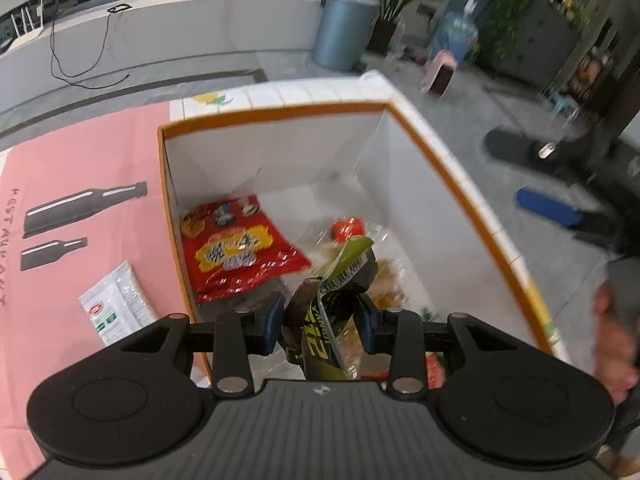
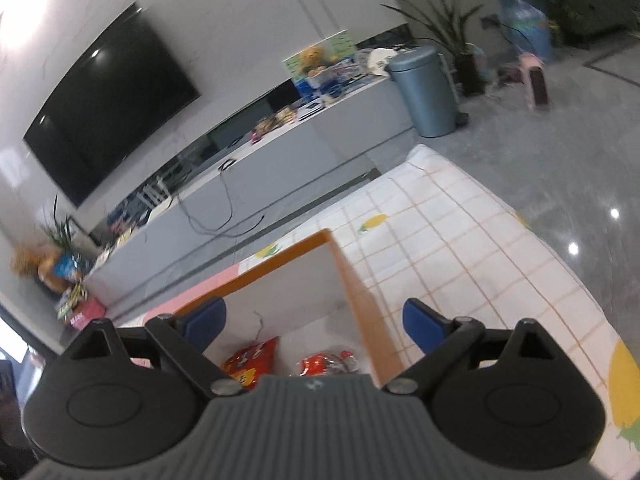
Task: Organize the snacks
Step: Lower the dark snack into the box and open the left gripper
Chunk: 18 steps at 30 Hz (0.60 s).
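Note:
My left gripper (image 1: pixel 320 320) is shut on a green and black snack packet (image 1: pixel 326 320) and holds it over the open white box with an orange rim (image 1: pixel 460 184). Inside the box lie a red snack bag (image 1: pixel 236 252) and clear-wrapped snacks (image 1: pixel 352 232). A white snack packet (image 1: pixel 116 308) lies on the pink mat left of the box. My right gripper (image 2: pixel 314 320) is open and empty above the box's far right corner (image 2: pixel 332 240). The red bag (image 2: pixel 252 360) and a red-wrapped snack (image 2: pixel 328 362) show below it.
The box stands on a table with a pink mat (image 1: pixel 80 168) and a white checked cloth (image 2: pixel 460 248). A person's hand (image 1: pixel 616 344) is at the right edge. Beyond are a grey bin (image 2: pixel 426 92), a TV console (image 2: pixel 280 148) and grey floor.

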Each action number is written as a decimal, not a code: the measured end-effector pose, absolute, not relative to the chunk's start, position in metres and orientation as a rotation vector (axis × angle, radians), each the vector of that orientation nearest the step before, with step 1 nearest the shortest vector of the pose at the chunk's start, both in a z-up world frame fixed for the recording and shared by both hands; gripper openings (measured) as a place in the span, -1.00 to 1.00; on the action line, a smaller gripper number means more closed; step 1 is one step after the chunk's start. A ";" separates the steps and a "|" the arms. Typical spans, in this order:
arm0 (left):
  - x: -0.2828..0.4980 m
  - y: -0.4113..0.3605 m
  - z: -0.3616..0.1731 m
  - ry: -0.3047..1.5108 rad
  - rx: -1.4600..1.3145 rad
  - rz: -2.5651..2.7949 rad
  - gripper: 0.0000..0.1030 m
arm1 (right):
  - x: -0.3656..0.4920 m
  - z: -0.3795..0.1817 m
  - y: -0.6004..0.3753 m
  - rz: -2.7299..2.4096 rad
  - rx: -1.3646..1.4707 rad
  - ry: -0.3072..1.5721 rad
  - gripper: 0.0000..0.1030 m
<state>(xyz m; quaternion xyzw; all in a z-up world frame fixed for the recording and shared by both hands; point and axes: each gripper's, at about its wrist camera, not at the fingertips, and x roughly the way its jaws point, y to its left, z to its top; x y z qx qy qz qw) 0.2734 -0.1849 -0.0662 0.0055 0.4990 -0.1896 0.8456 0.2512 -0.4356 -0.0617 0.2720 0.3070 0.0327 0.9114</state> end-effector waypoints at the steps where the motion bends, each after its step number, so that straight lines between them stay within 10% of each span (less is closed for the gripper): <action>1: 0.273 -0.186 -0.067 1.056 0.017 -0.388 -0.17 | 0.250 -0.062 -0.438 0.064 0.572 0.630 0.80; 8: 0.259 -0.194 -0.061 1.019 0.111 -0.312 0.31 | 0.250 -0.061 -0.442 0.068 0.603 0.626 0.80; 18: 0.243 -0.180 -0.037 0.999 0.080 -0.282 0.34 | 0.256 -0.061 -0.412 0.102 0.419 0.741 0.80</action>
